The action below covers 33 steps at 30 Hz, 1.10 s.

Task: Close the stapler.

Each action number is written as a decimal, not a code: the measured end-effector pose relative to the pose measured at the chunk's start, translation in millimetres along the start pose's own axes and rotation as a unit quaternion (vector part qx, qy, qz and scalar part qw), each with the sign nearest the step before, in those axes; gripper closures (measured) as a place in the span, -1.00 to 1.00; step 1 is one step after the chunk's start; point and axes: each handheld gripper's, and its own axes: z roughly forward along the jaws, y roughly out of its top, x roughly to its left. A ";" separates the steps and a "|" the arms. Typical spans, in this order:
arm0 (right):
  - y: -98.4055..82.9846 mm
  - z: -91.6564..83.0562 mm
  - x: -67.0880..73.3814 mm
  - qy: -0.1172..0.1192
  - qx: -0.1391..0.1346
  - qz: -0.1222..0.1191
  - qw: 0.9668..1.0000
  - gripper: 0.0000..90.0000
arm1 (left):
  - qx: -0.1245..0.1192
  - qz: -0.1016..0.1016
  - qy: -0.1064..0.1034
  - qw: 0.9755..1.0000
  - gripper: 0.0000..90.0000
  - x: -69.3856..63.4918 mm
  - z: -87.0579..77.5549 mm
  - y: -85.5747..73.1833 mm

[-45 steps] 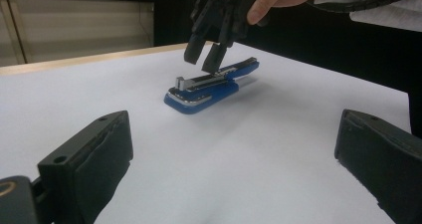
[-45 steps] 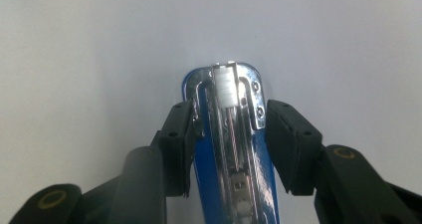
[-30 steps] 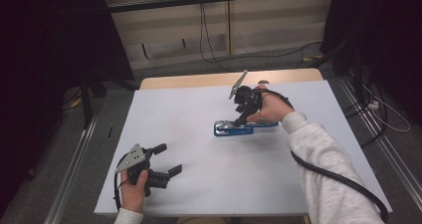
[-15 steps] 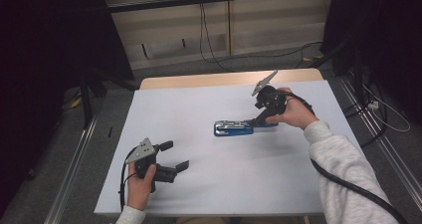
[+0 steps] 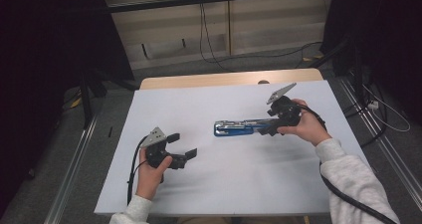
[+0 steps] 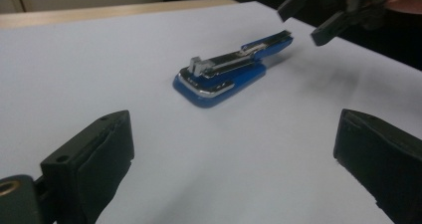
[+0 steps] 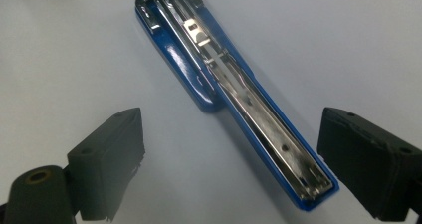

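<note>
White paper is covering our desk [image 5: 224, 194]; the blue stapler [image 5: 239, 127] is lying mid-desk, ungrasped. Our right gripper [image 5: 268, 129] is hovering at its 3 o'clock end, jaws open; our left gripper [image 5: 183, 147], at 7 o'clock, is waiting open.

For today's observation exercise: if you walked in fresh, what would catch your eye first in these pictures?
The blue stapler stands out, lying swung open mid-table on the white sheet, its metal rail bare. The right gripper hovers at its far-right end, jaws open. The left gripper waits open near the table's front left.
</note>
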 end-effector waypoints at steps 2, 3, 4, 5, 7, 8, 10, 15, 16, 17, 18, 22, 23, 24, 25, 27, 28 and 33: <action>-7.3 -3.1 -0.4 -0.007 -0.009 0.015 1.000 -0.72 | 0.006 -0.001 0.011 1.000 -0.93 0.7 6.2 1.3; -10.7 -4.8 0.3 -0.014 -0.014 0.023 1.000 -0.72 | 0.006 -0.002 0.020 1.000 -0.93 1.0 9.3 2.0; -14.0 -6.6 1.5 -0.022 -0.019 0.029 0.999 -0.71 | 0.009 -0.004 0.024 1.000 -0.92 1.6 11.7 2.8; -17.5 -8.5 3.1 -0.031 -0.022 0.035 0.999 -0.65 | 0.007 -0.007 0.021 1.000 -0.91 2.4 14.2 3.3; -25.0 -12.6 6.7 -0.046 -0.035 0.044 0.997 -0.57 | 0.017 -0.011 0.029 0.999 -0.86 3.7 18.6 5.6; -29.5 -14.4 8.2 -0.048 -0.042 0.053 0.997 -0.46 | 0.021 -0.011 0.035 0.999 -0.83 4.7 20.7 6.9; -38.9 -16.9 9.5 -0.051 -0.050 0.063 0.995 -0.27 | 0.027 -0.017 0.040 0.999 -0.70 6.8 25.3 9.4; -57.7 -18.7 7.0 -0.075 -0.036 0.078 0.993 0.39 | 0.050 -0.020 0.065 0.996 -0.05 12.7 39.1 10.5; -60.4 -19.2 6.8 -0.083 -0.036 0.084 0.992 0.52 | 0.051 -0.023 0.066 0.996 0.05 13.5 41.5 10.7; -62.5 -19.1 6.6 -0.086 -0.031 0.087 0.992 0.63 | 0.054 -0.026 0.066 0.996 0.23 14.2 44.2 11.0; -63.7 -18.2 6.5 -0.093 -0.023 0.083 0.992 0.69 | 0.060 -0.029 0.068 0.995 0.30 14.9 47.3 11.5; -67.2 -11.2 2.6 -0.124 -0.011 0.097 0.988 0.96 | 0.081 -0.035 0.077 0.993 0.71 15.4 64.5 12.1; -67.4 -8.3 1.4 -0.128 -0.007 0.097 0.987 0.98 | 0.085 -0.033 0.079 0.993 0.74 15.8 68.8 12.7; -67.3 -5.6 0.2 -0.127 -0.006 0.098 0.987 1.00 | 0.086 -0.033 0.074 0.993 0.79 16.5 72.8 12.9; -67.0 -3.2 -1.1 -0.127 -0.008 0.103 0.986 1.00 | 0.086 -0.037 0.075 0.993 0.82 16.4 76.3 13.2; -65.0 -0.6 -2.9 -0.134 -0.010 0.105 0.985 1.00 | 0.096 -0.036 0.070 0.992 0.87 16.5 82.8 14.7; -63.7 0.2 -3.6 -0.135 -0.012 0.106 0.985 1.00 | 0.102 -0.036 0.071 0.992 0.87 15.8 85.4 16.0; -61.0 1.9 -8.7 -0.135 -0.022 0.113 0.984 1.00 | 0.116 -0.021 0.065 0.991 0.87 16.2 97.2 22.1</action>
